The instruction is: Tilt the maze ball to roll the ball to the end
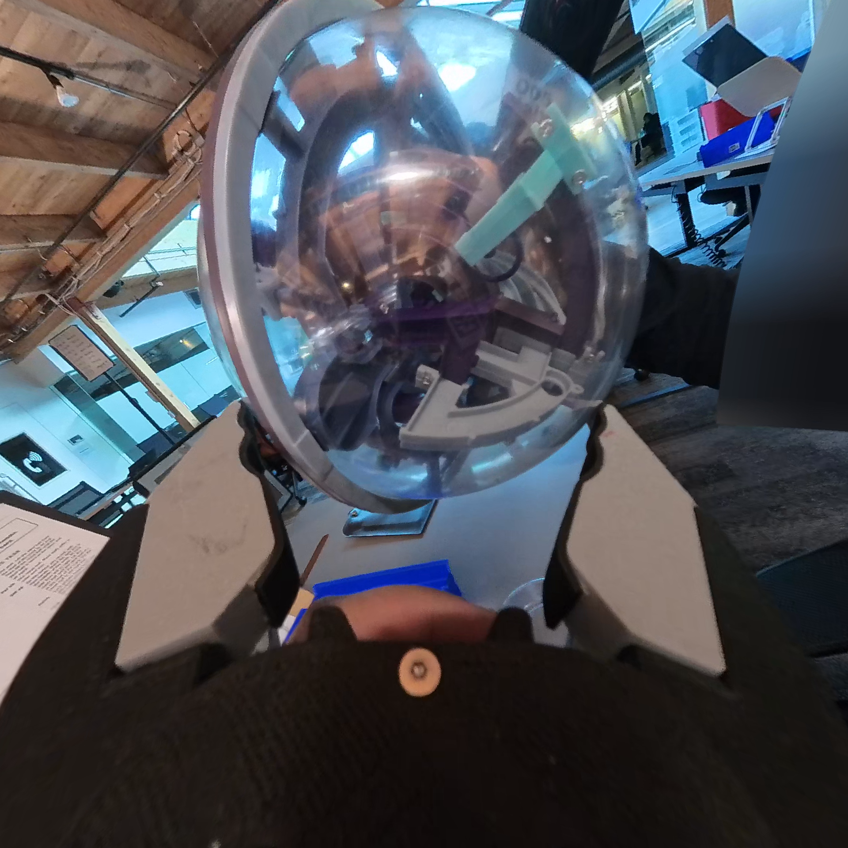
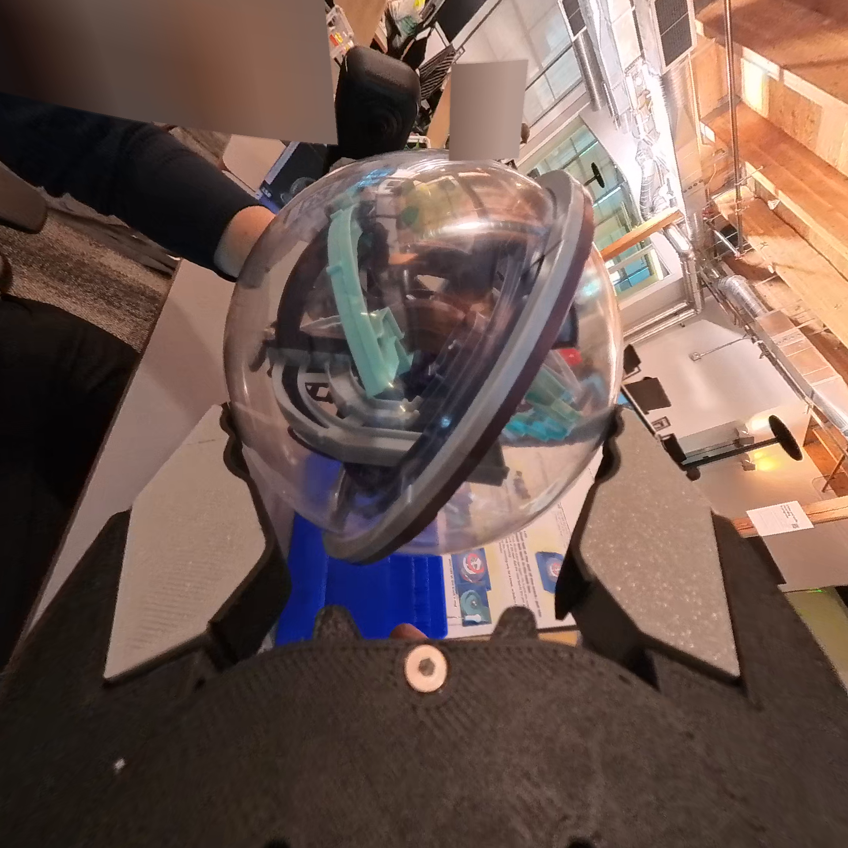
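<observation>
One maze ball (image 1: 426, 257), clear; two grippers, left (image 1: 420, 431) and right (image 2: 422, 426), jaws each clamped on it.

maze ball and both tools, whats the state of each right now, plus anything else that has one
maze ball: clear sphere, closed, lifted off the table, its grey seam ring running at a slant
left tool: spread wide, fingertips against the maze ball's lower sides
right tool: spread wide, fingertips against the maze ball's sides
small ball inside: cannot tell where it is
blue bin: on the table below the maze ball
</observation>
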The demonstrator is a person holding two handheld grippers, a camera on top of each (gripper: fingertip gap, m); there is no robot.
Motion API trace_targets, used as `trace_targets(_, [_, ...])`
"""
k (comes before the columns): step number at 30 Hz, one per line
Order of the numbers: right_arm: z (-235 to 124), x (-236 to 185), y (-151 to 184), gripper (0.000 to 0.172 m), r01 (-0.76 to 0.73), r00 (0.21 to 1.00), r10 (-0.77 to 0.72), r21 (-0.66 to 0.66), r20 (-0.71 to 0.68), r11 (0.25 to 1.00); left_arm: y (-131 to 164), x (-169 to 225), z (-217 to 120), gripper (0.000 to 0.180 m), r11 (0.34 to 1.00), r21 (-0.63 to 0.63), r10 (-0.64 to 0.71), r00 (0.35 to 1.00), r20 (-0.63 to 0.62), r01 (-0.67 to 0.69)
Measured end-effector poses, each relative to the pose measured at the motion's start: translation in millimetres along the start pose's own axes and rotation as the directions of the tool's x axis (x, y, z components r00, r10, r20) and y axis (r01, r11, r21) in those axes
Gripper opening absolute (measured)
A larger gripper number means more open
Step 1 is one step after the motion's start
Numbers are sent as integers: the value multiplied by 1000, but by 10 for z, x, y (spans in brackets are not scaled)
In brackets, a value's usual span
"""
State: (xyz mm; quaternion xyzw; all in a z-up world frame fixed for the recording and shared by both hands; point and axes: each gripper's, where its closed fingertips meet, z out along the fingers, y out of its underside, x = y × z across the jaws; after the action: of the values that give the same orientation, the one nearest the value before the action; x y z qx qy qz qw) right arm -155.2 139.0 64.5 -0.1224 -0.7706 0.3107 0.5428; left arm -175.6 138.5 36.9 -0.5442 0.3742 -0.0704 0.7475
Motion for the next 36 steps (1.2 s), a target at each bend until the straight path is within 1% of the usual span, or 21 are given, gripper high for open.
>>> trace_targets(14, [-4, -75, 67, 149, -34, 999, 34, 12, 10, 999, 62, 69, 5, 138, 1000, -3, -31, 1000, 5, 31])
trace_targets(36, [-61, -253, 210, 149, -100, 995, 100, 15, 22, 995, 251, 237, 74, 139, 995, -23, -102, 995, -16, 102])
